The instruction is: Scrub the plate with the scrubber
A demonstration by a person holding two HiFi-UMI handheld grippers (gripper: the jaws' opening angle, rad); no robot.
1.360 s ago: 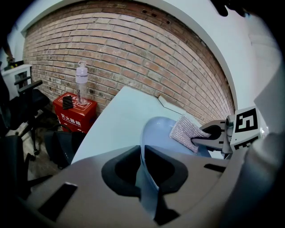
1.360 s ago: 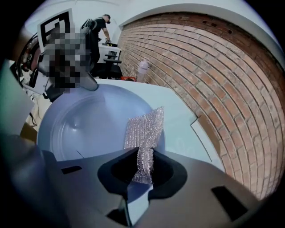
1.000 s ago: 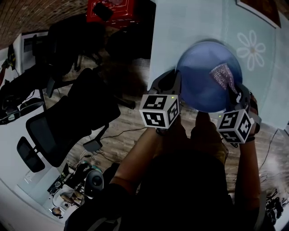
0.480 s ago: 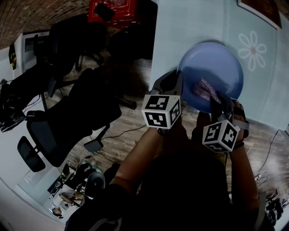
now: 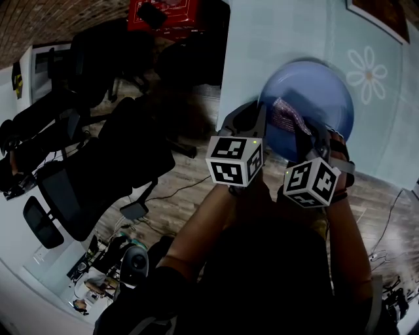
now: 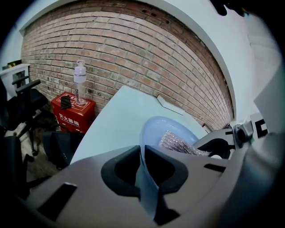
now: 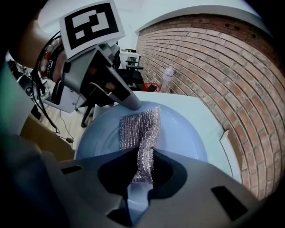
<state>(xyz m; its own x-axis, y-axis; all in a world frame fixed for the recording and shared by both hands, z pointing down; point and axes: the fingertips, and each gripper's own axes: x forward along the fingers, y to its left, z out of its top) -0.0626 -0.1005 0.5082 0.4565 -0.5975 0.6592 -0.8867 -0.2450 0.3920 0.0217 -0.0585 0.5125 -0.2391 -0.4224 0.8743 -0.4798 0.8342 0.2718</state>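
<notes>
Blue single plate [image 5: 330, 91], one silvery scrubber [image 5: 288, 119]

Brick wall [image 6: 133, 53]; pale table [image 6: 116, 120]; black office chair [image 5: 98, 176] (wooden floor [image 5: 190, 203] beneath).

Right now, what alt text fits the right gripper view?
The right tool pinches a silvery mesh scrubber lying against a round pale-blue plate, while the left tool clamps the plate's rim at upper left. A brick wall curves behind.

A red box [image 5: 160, 16], a clear bottle [image 6: 80, 82] on top, sits at 12 o'clock. Black chairs [image 5: 118, 157] stand at 9 o'clock. The pale bench [image 5: 275, 39] has a white flower [image 5: 366, 72] at 2 o'clock.
</notes>
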